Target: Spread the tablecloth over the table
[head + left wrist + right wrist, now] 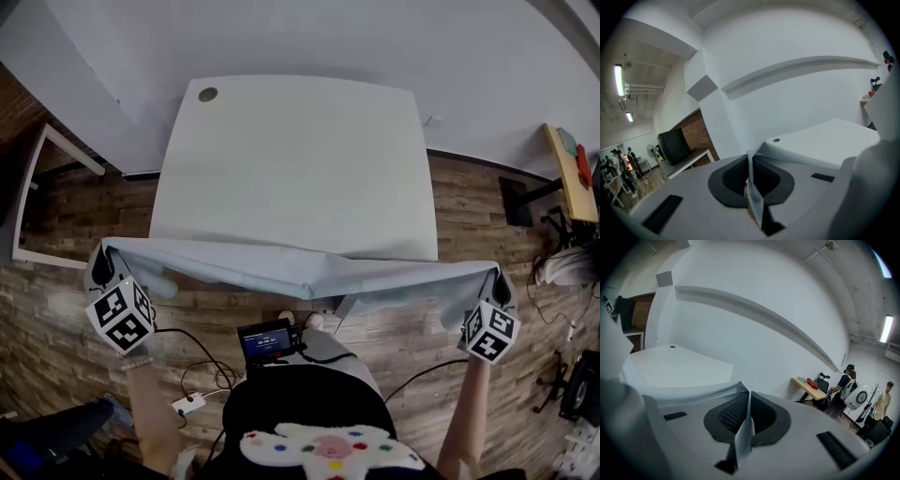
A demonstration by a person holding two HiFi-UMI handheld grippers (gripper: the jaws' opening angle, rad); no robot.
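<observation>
A pale grey-blue tablecloth (300, 267) hangs stretched between my two grippers along the near edge of a white table (291, 159). My left gripper (101, 264) is shut on the tablecloth's left corner (752, 185), pinched between its dark pads. At the other end my right gripper (497, 279) is shut on the right corner (745, 423). The cloth sags a little in the middle and overlaps only the table's front edge. The tabletop beyond it is bare, with a round cable hole (208, 95) at its far left.
A white wall stands behind the table. A low white frame (37, 197) stands at the left on the wooden floor. A small desk with red things (574, 169) is at the far right. Cables and a power strip (187, 403) lie near my feet. People stand far off (848, 380).
</observation>
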